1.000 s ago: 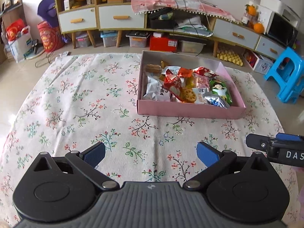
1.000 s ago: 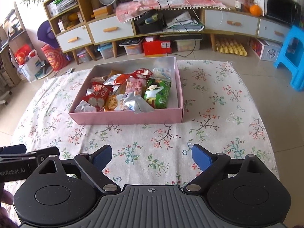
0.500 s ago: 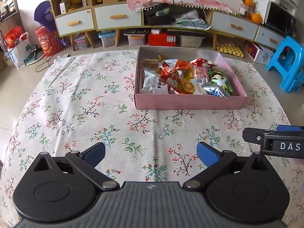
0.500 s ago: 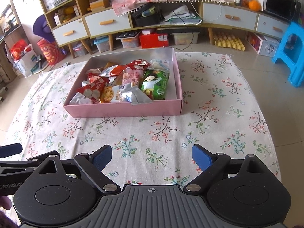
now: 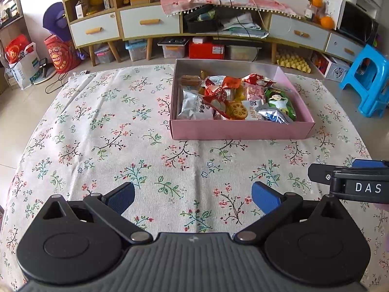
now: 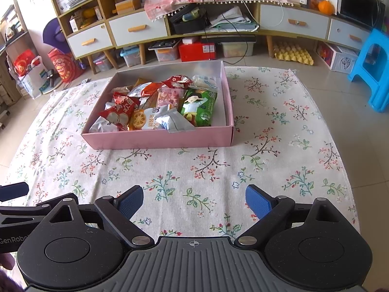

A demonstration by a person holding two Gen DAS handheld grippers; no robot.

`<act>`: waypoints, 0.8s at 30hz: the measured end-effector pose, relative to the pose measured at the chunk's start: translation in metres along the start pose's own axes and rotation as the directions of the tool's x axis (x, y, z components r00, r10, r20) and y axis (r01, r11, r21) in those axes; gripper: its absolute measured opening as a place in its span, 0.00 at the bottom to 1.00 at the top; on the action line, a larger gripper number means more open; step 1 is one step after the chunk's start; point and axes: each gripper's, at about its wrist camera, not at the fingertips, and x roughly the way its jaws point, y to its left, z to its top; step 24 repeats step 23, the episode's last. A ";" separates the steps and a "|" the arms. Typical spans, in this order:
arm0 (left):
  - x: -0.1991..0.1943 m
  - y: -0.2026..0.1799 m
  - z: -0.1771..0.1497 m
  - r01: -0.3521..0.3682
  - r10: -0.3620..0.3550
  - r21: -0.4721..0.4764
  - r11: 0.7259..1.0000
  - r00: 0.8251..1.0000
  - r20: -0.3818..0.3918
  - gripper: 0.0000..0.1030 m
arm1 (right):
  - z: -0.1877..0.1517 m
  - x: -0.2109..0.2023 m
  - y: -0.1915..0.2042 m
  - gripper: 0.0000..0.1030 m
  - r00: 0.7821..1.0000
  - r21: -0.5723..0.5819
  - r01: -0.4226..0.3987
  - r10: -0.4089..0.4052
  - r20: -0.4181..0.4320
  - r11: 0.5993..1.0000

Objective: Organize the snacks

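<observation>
A shallow pink box (image 5: 240, 129) (image 6: 158, 138) stands on the floral cloth, filled with several snack packets: a green packet (image 6: 199, 107), a red packet (image 6: 119, 112), a silver-blue packet (image 6: 172, 121), a white packet (image 5: 194, 107). My left gripper (image 5: 193, 196) is open and empty, well short of the box and to its left. My right gripper (image 6: 194, 199) is open and empty, in front of the box. The right gripper's finger (image 5: 350, 177) shows at the left view's right edge; the left gripper's finger (image 6: 12, 191) shows at the right view's left edge.
The floral cloth (image 5: 109, 133) covers the table. Beyond it stand a long low cabinet with drawers (image 6: 291, 22), storage bins under it, a yellow egg tray (image 6: 291, 54), a blue plastic stool (image 6: 374, 68) at right and red bags (image 5: 60, 53) at left.
Both grippers have drawn back and tilted a little, so the box sits slightly farther up in both views. The jaws stay open and empty. The box and snacks have not moved.
</observation>
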 end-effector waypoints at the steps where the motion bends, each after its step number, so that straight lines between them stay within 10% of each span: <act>1: 0.000 0.000 0.000 0.000 0.000 0.000 1.000 1.000 0.000 1.00 | 0.000 0.000 0.000 0.90 1.000 0.000 -0.001 0.001 0.000 1.000; 24: 0.002 -0.005 -0.001 0.004 -0.004 0.011 1.000 1.000 -0.007 0.99 | -0.001 0.001 0.000 0.90 1.000 -0.002 0.002 -0.002 0.000 1.000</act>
